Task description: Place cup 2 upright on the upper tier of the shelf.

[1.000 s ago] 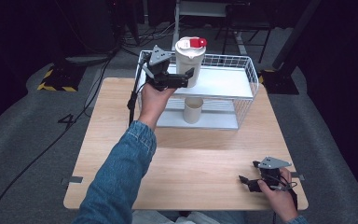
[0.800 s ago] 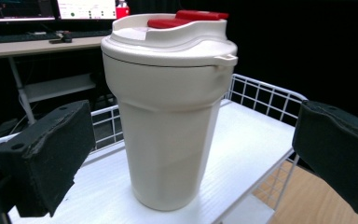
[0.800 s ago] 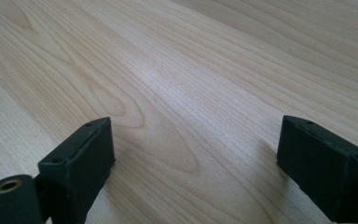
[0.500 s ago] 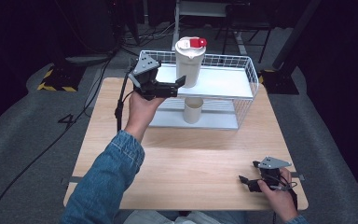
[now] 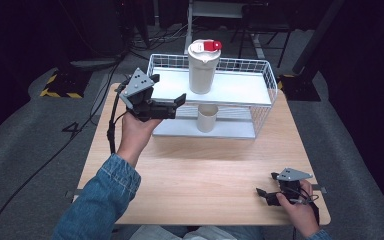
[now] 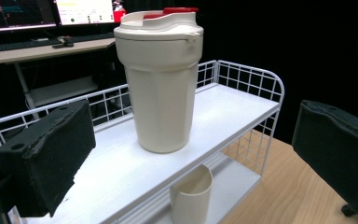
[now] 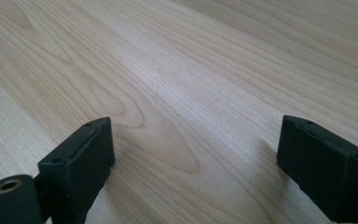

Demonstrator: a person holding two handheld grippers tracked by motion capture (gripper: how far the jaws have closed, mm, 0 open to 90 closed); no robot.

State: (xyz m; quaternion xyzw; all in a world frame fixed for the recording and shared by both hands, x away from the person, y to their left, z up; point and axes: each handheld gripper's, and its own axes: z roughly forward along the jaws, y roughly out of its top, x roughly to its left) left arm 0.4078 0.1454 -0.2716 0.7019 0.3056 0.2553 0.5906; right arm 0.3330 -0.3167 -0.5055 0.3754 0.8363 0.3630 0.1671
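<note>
Left gripper (image 5: 177, 105): jaws spread wide, nothing between them, held just left of the rack's upper shelf and aimed at the tumbler (image 5: 202, 67). Right gripper (image 5: 263, 194): jaws likewise apart and empty, low over the wooden table (image 5: 205, 170) near its front right corner, well apart from the rack.

Count: two grippers, one tumbler, one small cup (image 5: 207, 118), one white wire rack (image 5: 260, 90) with two shelves.

The tumbler stands upright on the upper shelf, long axis vertical, mouth up. It is cream-white, tapering toward the base, capped by a white lid with a red flip tab. The cup stands open-topped on the lower shelf, directly beneath.
</note>
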